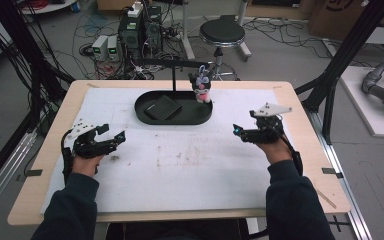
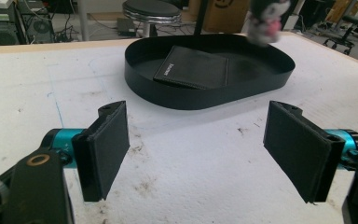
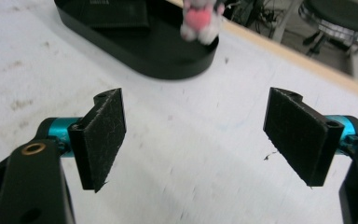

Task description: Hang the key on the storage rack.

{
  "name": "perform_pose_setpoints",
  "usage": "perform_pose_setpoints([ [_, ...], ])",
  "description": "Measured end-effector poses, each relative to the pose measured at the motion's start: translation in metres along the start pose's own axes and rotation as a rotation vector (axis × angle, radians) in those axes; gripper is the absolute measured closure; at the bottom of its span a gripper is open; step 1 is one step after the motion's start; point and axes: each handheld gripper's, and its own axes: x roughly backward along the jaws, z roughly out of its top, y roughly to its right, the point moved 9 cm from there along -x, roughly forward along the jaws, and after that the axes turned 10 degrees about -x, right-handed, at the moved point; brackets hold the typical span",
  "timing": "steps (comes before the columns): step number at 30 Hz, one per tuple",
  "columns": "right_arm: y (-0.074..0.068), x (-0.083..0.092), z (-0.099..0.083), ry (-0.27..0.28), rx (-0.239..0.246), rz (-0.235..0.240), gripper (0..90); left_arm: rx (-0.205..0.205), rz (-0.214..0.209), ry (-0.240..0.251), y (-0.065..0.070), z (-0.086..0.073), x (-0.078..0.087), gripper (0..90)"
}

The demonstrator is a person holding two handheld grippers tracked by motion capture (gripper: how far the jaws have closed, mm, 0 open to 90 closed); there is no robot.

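Both grippers low over the counter [image 1: 180, 165], jaws wide and empty; plush toy [image 1: 200, 86] hangs over the black tray [image 1: 145, 116]'s right end, ahead-left of right gripper [image 1: 243, 131], which looks nearer than left gripper [image 1: 111, 134]; wallet [image 1: 163, 107] flat in tray.

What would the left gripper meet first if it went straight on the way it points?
Probably the near wall of the black tray, with the black wallet inside. The left gripper is open with bare mat between; depth is uncertain.
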Motion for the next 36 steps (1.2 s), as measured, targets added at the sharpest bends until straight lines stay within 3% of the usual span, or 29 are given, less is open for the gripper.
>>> perform_pose_setpoints([
  [4, 0.003, -0.004, -0.026, -0.008, -0.041, -0.015, 21.3, -0.004, -0.002, -0.002, 0.001, 0.0, 0.0, 22.3],
  [8, 0.004, -0.005, -0.035, 0.005, -0.043, -0.036, 21.3, -0.013, -0.007, -0.001, 0.005, 0.0, 0.0, 22.3],
  [11, 0.006, -0.008, -0.043, 0.03, -0.074, -0.063, 21.3, -0.02, -0.012, -0.003, 0.007, 0.0, 0.0, 22.5],
  [13, 0.005, -0.01, -0.05, -0.002, -0.08, -0.043, 21.3, -0.026, -0.015, 0.0, 0.01, 0.0, -0.001, 22.5],
  [25, 0.018, 0.011, -0.046, 0.048, -0.085, -0.094, 21.3, -0.047, -0.022, 0.009, 0.016, 0.002, 0.0, 22.6],
  [36, 0.021, 0.011, -0.047, 0.044, -0.083, -0.1, 21.4, -0.048, -0.023, -0.001, 0.017, 0.001, -0.001, 22.5],
])
